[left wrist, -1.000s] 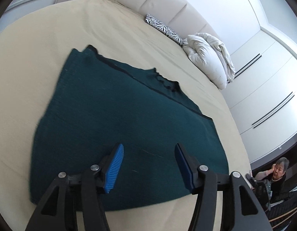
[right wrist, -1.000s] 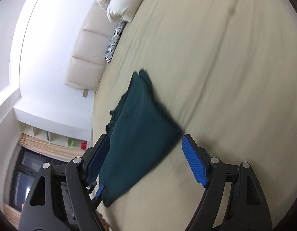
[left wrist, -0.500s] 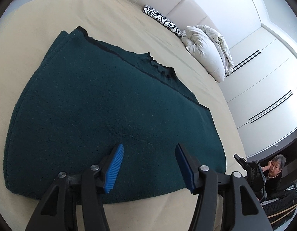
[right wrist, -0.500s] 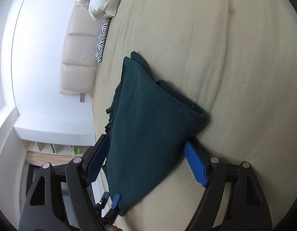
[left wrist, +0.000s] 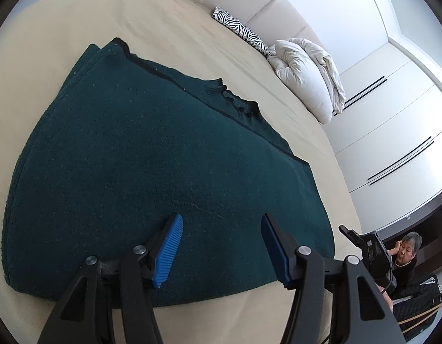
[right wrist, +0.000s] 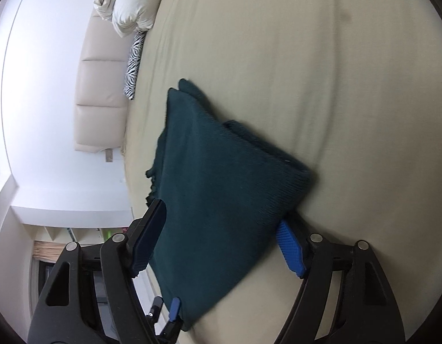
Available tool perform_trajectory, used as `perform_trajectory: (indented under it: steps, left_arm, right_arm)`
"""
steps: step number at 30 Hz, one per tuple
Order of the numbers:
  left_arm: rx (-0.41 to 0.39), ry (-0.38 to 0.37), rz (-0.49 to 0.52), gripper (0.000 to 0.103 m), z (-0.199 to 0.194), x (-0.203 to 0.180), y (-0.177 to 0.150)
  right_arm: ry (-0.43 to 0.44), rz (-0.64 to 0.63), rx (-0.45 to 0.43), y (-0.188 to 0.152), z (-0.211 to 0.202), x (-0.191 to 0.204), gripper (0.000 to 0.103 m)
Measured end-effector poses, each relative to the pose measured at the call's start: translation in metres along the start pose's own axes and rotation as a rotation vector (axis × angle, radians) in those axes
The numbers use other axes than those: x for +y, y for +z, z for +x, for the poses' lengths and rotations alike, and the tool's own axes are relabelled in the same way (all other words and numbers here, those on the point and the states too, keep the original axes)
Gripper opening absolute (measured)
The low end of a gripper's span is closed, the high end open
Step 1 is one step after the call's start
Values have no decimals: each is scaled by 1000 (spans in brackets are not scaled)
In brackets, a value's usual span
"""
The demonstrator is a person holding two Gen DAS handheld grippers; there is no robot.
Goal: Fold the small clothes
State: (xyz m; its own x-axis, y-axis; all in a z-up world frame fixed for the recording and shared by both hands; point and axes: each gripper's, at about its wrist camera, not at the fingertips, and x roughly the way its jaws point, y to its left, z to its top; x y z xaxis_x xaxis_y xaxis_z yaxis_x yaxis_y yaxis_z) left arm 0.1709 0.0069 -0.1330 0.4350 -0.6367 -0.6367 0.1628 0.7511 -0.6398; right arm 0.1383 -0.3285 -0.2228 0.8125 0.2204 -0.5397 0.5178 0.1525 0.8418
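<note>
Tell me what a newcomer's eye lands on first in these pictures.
A dark green sweater lies folded flat on the beige bed, filling the middle. The right tongs straddle its corner, while the left tongs hover open above its near edge. A zebra-striped pillow leans at the headboard.

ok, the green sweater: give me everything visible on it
The dark green knit sweater lies flat on the beige bedspread, folded into stacked layers, with black edge trim and a ruffled collar on its far edge. The left gripper hovers open above its near edge. The right gripper straddles one corner, fingers not visibly pressing.
</note>
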Motion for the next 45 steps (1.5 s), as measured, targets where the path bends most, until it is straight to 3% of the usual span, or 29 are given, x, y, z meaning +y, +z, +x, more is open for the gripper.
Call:
perform_trajectory:
  steps: [2,11,15,18,24,26,28,33,39,45]
  left_arm:
    - [-4,-6,-2,60,0,0,3]
    - [1,-31,15,60,4,-9,1]
    - [6,-31,27,60,4,-12,1]
    - [8,-25,29,60,5,-13,1]
    - [7,-29,24,60,11,-13,10]
    - [12,-28,33,61,18,-16,15]
    - [23,-23,32,62,25,-15,18]
    - [25,-54,9,62,32,-8,24]
    - [16,-132,-47,61,27,6,27]
    - [-41,-164,-127,63,6,23,41]
  right_arm:
    - [-7,-7,-9,0,0,3,74]
    - [156,-78,-31,3,-8,3,69]
    - [155,-219,-58,0,-3,17,69]
    - [121,-192,-23,-1,6,7,67]
    - [153,-169,-44,15,13,25,67]
    - [139,-178,-39,20,22,30,61]
    - [89,-148,-25,24,33,25,38]
    - [47,-142,-21,26,36,13,13]
    - [-1,-215,-35,21,32,24,12]
    - [-94,-502,-59,-15,32,92,12]
